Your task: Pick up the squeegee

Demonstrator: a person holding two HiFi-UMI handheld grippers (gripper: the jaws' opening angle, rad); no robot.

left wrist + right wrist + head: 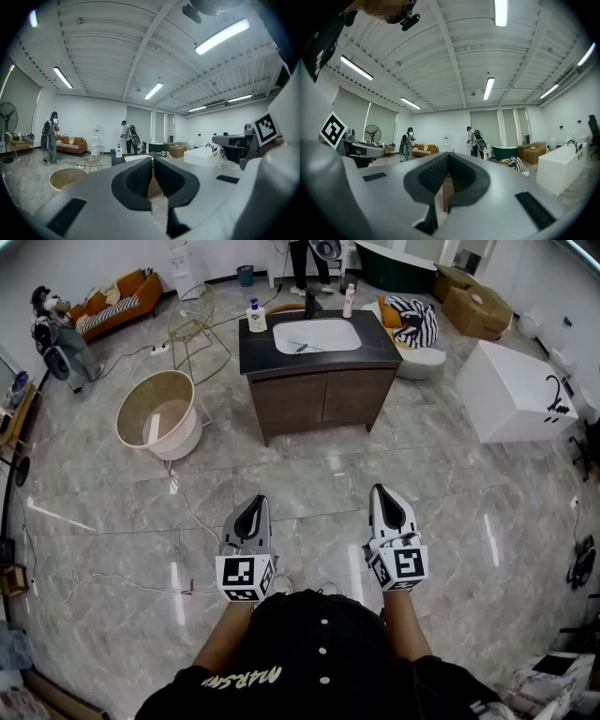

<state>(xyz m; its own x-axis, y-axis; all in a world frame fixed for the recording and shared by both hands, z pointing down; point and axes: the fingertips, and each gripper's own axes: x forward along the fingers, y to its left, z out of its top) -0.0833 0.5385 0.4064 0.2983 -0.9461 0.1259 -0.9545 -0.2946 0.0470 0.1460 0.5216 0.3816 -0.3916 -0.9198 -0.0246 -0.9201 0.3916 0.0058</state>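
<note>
The squeegee (300, 346) is, as far as I can make out, the thin pale thing lying in the white sink (330, 334), left of its middle; it is too small for me to be sure. The sink sits in a dark-topped vanity (323, 397) straight ahead of me at 12 o'clock, well apart from both tools. A faucet (310, 304) stands at the sink's far edge, a soap bottle (256, 317) on the counter at the sink's 10 o'clock, and a pink bottle (349, 300) at its 1 o'clock. My left gripper (253, 505) and right gripper (386, 498) are side by side close in front of me, both pointing toward the vanity over bare marble floor (441, 465). The left gripper's jaws are closed tip to tip with nothing between them, and the right gripper's jaws are pressed together too, empty. A round beige tub (161, 413) rests on the floor at 10 o'clock, with a wire chair (199, 326) beyond it and an orange sofa (120, 301) farther off at 11. A white bathtub (514, 390) stands at 2 o'clock, cardboard boxes (478, 307) behind it. A thin cable (192, 514) trails across the floor at 9 o'clock, near the left gripper.
</note>
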